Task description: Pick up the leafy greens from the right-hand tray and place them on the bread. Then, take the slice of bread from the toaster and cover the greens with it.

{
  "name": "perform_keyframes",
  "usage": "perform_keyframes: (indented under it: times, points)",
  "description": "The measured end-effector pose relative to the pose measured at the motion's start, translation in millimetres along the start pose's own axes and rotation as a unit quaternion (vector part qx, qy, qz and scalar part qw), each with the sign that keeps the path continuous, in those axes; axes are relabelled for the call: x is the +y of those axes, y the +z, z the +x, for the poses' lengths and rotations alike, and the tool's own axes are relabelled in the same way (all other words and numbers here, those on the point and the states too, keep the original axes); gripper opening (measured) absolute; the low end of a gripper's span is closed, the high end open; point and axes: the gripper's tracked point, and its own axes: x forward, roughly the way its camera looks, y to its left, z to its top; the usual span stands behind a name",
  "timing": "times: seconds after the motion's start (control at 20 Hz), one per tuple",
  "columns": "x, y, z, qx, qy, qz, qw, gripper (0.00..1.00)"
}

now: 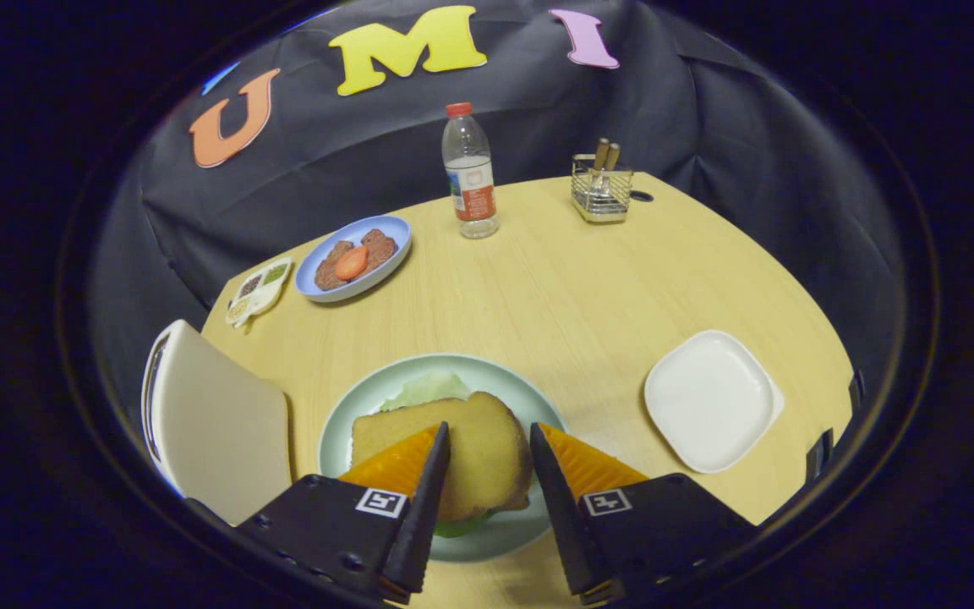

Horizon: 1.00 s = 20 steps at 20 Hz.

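Bread (462,448) lies over greens (426,391) between the spread tool (489,440) fingers.

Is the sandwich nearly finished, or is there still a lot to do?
Nearly finished, it seems. The white tray on the right holds no greens now; green leaves peek out from under the top slice of bread on the green plate, so both steps look done. The gripper is open, its fingers either side of that slice, not pressing it. All that seems left is to draw the gripper away.
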Motion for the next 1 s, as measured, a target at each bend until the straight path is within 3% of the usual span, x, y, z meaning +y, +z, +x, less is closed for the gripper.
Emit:
perform_keyframes:
  times: [0.35, 0.45, 0.75, 1.0]
  points:
    - [-2.3, 8.4, -23.6, -0.020, 0.000, -0.018, 1.000, 0.67]
    - [-2.3, 16.0, -40.0, -0.036, 0.004, -0.032, 0.999, 0.76]
    - [-0.2, 56.4, -109.2, -0.117, 0.025, -0.078, 0.990, 0.92]
    - [-2.4, 96.9, -186.8, -0.205, 0.052, -0.100, 0.972, 0.98]
